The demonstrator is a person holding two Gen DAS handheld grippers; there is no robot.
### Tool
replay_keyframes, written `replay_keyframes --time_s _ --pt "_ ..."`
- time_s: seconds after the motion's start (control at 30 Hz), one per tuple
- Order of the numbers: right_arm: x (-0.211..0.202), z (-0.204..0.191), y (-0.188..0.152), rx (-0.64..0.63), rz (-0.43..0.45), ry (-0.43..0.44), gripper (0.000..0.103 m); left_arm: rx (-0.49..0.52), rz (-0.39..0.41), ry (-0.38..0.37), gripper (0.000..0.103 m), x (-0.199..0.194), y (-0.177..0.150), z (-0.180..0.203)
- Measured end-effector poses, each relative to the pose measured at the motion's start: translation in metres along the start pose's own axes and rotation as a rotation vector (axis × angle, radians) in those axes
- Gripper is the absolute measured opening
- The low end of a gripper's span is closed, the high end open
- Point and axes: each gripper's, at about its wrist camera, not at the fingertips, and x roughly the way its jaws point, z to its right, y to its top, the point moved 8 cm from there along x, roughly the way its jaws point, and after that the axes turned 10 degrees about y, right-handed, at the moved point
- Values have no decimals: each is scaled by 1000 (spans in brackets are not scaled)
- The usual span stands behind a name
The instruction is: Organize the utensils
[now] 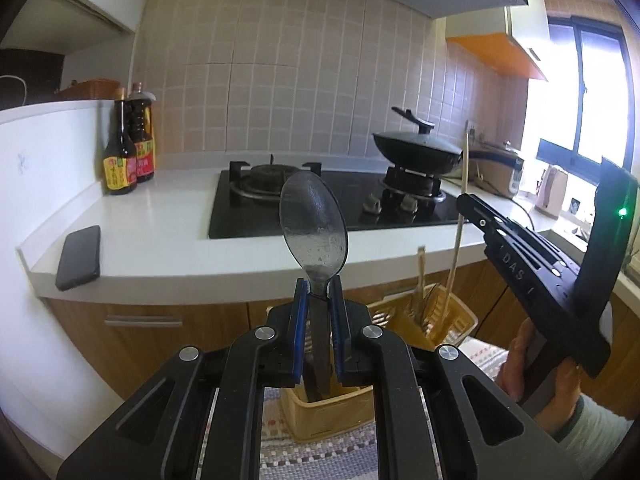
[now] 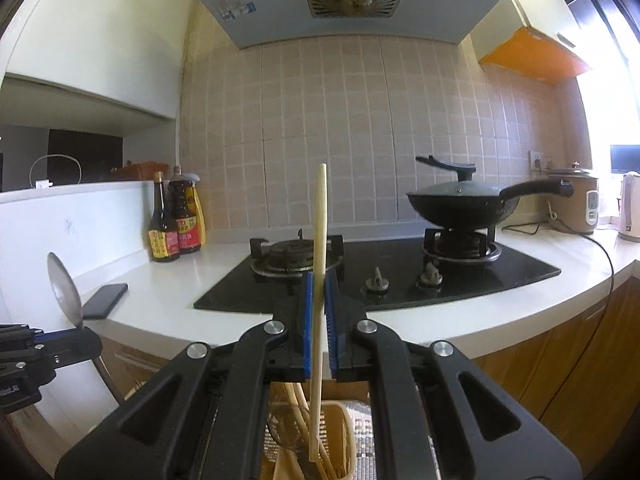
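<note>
Left tongs (image 1: 319,294) clamped on the neck of a metal spoon (image 1: 313,224), bowl up, above a yellow holder (image 1: 328,408). Right tongs (image 2: 319,292) clamped on an upright chopstick (image 2: 320,264), lower end down among utensils in a yellow holder (image 2: 344,440).

Left hand-held gripper (image 1: 319,294) clamped shut, right hand-held gripper (image 2: 319,300) likewise, both raised

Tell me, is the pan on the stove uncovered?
No, the pan sits on the right burner of the stove with a dark lid covering it.
</note>
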Motion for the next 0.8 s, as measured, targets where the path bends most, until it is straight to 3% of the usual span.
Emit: replay_keyframes --time_s 0.2,0.27,0.33,0.43,0.5,0.63,0.8 --pt "-9 5 -19 22 -62 23 8 -12 -15 -21 14 6 -14 -2" --pt "-17 4 -24 26 -81 35 20 -19 -14 -24 21 1 -17 -2" --pt "-29 6 -29 40 -89 38 39 -40 -14 -29 32 -7 -20 -4" --pt "-51 11 -39 80 -105 41 42 -77 -6 -44 52 -21 -24 -7" --pt "-66 12 -46 107 -114 46 42 -92 0 -52 55 -33 -29 -7" --pt "-95 11 -63 114 -112 25 55 -102 22 -42 67 -51 -43 -2" --pt "-115 10 -86 122 -91 10 71 -79 71 59 71 -59 -71 6"
